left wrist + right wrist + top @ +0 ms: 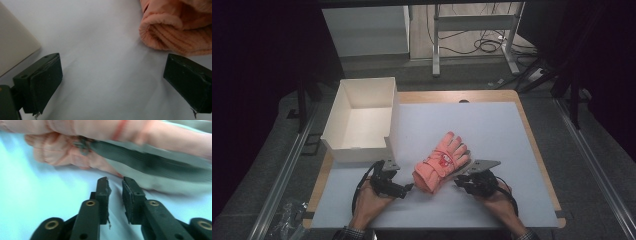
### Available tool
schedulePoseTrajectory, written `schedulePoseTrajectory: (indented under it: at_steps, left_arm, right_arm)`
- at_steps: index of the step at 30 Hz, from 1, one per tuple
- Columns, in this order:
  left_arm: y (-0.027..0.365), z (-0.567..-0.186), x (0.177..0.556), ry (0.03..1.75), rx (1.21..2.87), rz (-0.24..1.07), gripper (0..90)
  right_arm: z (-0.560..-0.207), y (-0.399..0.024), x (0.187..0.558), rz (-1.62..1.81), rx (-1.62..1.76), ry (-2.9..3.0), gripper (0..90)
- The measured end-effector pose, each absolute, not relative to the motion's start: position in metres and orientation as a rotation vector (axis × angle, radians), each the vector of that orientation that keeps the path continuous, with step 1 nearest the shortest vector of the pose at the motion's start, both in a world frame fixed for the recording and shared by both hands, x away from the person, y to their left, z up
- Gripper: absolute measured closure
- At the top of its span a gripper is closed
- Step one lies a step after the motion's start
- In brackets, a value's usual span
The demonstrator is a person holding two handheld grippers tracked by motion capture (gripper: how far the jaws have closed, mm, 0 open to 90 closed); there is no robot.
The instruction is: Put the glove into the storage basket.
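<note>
Gloves (442,161), one pink pair, between wide-open left gripper (408,188) and slightly parted, empty right gripper (460,181)

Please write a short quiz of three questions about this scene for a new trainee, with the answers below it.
1. True or false: the pink glove lies inside the white box.
2. Which tool has its jaws spread wide: A) the left tool, B) the right tool?
3. What lies between the right tool's jaws?

Key:
1. False. It lies on the white mat, to the right of the box.
2. A. The right tool's jaws stand only a narrow gap apart.
3. Nothing; the glove lies just ahead of their tips.
</note>
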State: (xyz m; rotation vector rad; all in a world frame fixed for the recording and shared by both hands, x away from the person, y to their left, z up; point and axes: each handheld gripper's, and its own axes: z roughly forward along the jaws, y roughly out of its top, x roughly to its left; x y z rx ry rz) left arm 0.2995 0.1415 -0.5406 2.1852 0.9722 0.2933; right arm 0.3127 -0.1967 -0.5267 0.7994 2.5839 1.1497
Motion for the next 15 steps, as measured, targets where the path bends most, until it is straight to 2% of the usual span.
schedulePoseTrajectory:
  at_steps: [15]
  left_arm:
    - [0.139,-0.495,0.31,0.933,2.238,0.24,1.3]
  right_arm:
    - [-0.523,-0.261,0.325,1.048,1.001,2.387,43.6]
